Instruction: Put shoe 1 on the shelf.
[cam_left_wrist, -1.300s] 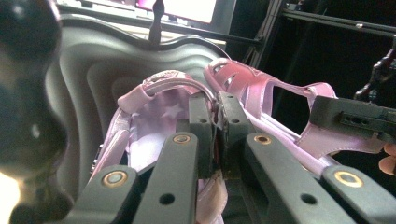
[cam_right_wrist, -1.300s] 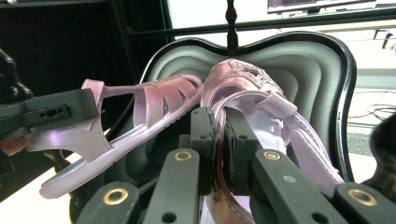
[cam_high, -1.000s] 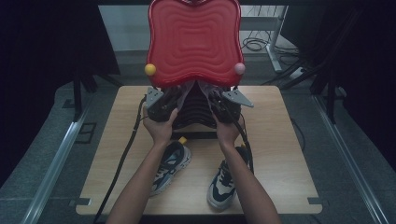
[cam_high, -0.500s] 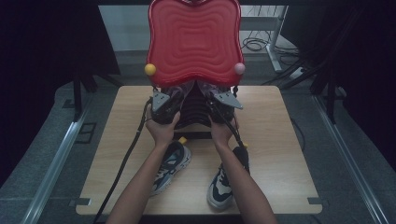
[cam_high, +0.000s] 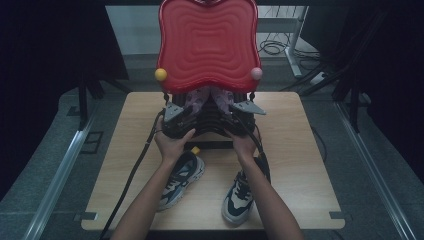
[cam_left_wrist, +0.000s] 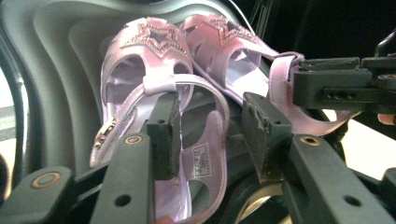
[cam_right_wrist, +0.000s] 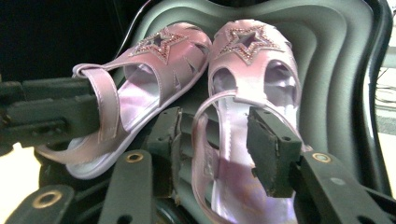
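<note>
Two pink sandals with glittery stars lie side by side in a dark ridged case under its raised red lid. One sandal has its heel strap running between the jaws of my left gripper. The other sandal has its strap between the jaws of my right gripper. Both grippers' jaws have just been opening and stand apart, the pads not pressing the straps. In the high view the left gripper and right gripper sit at the case's mouth, with the sandals between them.
A pair of dark and white sneakers stands on the wooden table between the person's forearms. A yellow ball and a pink ball sit at the lid's lower corners. Cables trail off the table's front.
Both hands stay at the case's mouth with only a slight shift. The pink sandals now show more plainly between the two grippers under the lid.
</note>
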